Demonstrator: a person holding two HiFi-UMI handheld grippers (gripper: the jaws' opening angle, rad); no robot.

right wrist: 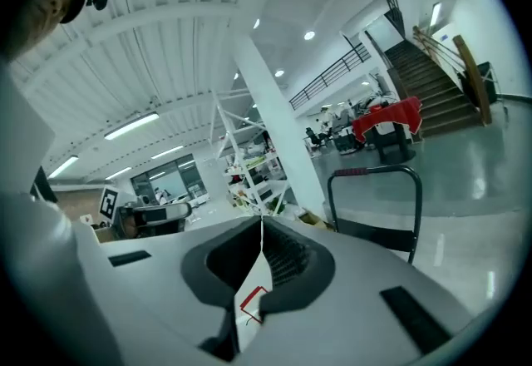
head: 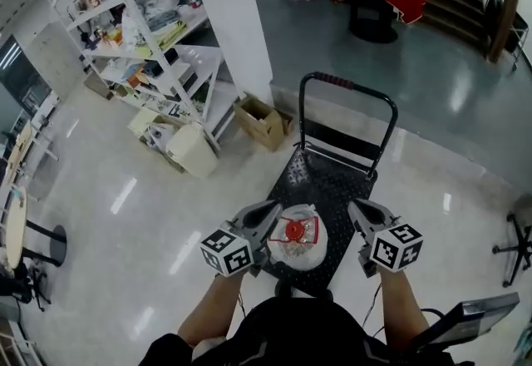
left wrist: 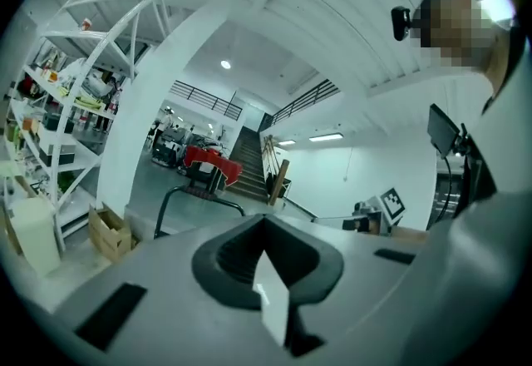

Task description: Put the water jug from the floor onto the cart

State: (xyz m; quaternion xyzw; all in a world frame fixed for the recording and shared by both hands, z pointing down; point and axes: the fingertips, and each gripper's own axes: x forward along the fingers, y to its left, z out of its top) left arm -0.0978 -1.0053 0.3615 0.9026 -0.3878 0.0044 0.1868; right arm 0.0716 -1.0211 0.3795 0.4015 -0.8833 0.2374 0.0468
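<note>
Head view: water jug (head: 295,241) upright on cart (head: 334,188); long axis vertical; red cap (head: 294,229) up

The water jug (head: 295,241) stands upright on the cart (head: 331,188). From above it is a clear, round-bodied bottle with a red cap. It sits lower than the jaws and between the left gripper (head: 268,210) and the right gripper (head: 357,208), touching neither and closer to the left pair. The cart is a black platform with a studded deck. The jug is at its near end, and the upright loop handle with a reddish grip rises beyond the jaw tips.
</note>
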